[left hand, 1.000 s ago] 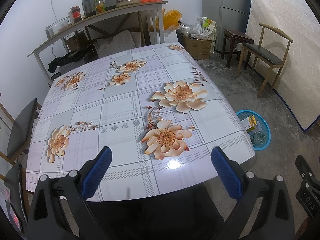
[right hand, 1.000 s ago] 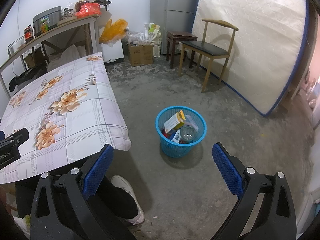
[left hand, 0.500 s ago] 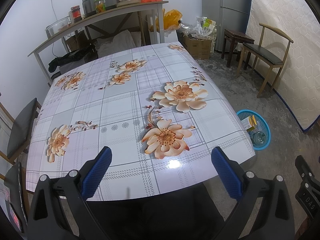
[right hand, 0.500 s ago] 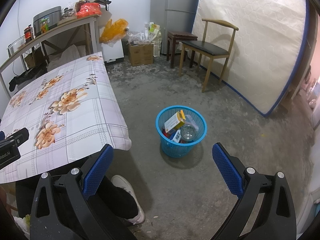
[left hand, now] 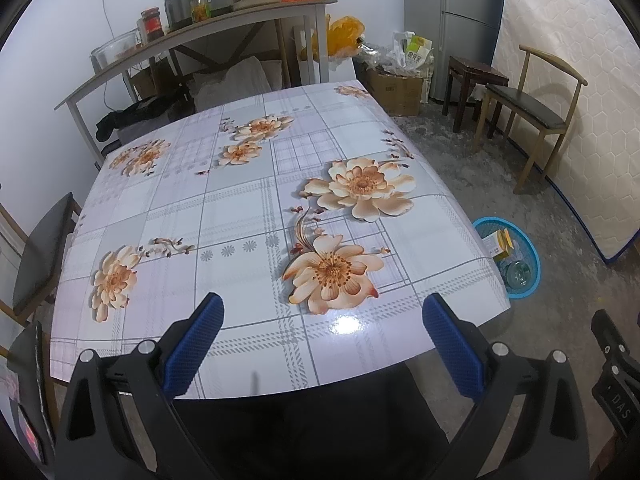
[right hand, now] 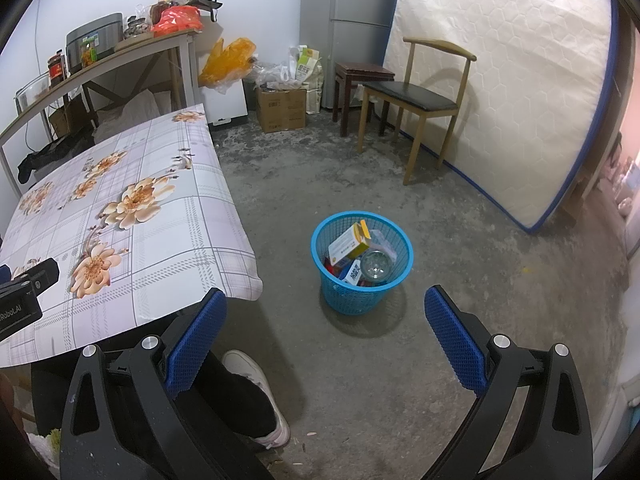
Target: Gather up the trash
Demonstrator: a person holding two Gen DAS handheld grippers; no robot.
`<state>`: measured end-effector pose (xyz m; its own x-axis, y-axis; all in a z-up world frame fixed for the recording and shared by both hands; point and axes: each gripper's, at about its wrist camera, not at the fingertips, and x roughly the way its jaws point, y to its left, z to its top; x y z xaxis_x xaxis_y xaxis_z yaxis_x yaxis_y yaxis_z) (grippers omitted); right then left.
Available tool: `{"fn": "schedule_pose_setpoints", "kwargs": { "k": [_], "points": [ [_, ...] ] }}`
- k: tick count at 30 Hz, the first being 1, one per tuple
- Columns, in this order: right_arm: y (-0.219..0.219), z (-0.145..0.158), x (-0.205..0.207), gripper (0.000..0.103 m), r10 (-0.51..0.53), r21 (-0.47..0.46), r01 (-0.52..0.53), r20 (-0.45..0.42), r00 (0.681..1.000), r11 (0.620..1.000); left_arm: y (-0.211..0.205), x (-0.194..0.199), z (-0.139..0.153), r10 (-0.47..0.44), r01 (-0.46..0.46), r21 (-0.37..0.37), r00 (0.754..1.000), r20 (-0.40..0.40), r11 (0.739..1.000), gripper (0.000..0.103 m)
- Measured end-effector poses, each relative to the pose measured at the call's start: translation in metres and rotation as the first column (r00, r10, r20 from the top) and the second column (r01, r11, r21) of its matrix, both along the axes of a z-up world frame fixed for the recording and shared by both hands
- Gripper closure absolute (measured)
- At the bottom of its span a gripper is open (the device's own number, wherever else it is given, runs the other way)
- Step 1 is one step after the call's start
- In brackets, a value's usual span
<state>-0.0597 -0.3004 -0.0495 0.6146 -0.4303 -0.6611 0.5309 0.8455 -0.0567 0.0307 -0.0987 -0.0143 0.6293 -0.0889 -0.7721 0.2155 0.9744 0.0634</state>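
Two grippers in view, both with jaws spread wide and nothing between the blue pads.

Left wrist view, left to right:
- Dark chair (left hand: 38, 256) at the table's left side, cut off by the frame edge.
- Left gripper (left hand: 322, 320) above the near edge of the table (left hand: 240, 208); floral cloth bare of objects.
- Shelf (left hand: 192, 36) beyond the far edge, crowded with jars and a grey cooker; labels too small to read.
- Blue basket (left hand: 530, 252) on the floor past the table's right edge, partly hidden by the tabletop corner.

Right wrist view, left to right:
- Table corner overhanging the floor; white shoe (right hand: 256, 396) and dark trouser leg below it, partly hidden behind the left finger.
- Right gripper (right hand: 325, 308) above bare concrete, just short of the basket (right hand: 320, 236).
- Trash inside the basket: yellow-and-white carton (right hand: 350, 242), clear glass jar (right hand: 375, 266), blue packet (right hand: 353, 274); lower contents hard to make out.
- Open floor around the basket on every side; wooden chair (right hand: 420, 100) and upright mattress (right hand: 508, 92) well apart.
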Motion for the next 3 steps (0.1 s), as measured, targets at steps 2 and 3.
{"fn": "schedule_pose_setpoints", "kwargs": {
  "k": [2, 3],
  "points": [
    [-0.0014, -0.0002, -0.0008, 0.008, -0.001, 0.000, 0.001, 0.001, 1.000, 1.000, 0.0007, -0.0004, -0.0001, 0.000, 0.000, 0.000, 1.000, 0.000, 1.000, 0.006],
    [-0.0015, -0.0003, -0.0007, 0.008, 0.000, 0.001, 0.000, 0.001, 1.000, 1.000, -0.0005, -0.0001, -0.0003, 0.000, 0.000, 0.000, 1.000, 0.001, 1.000, 0.006]
  ]
}}
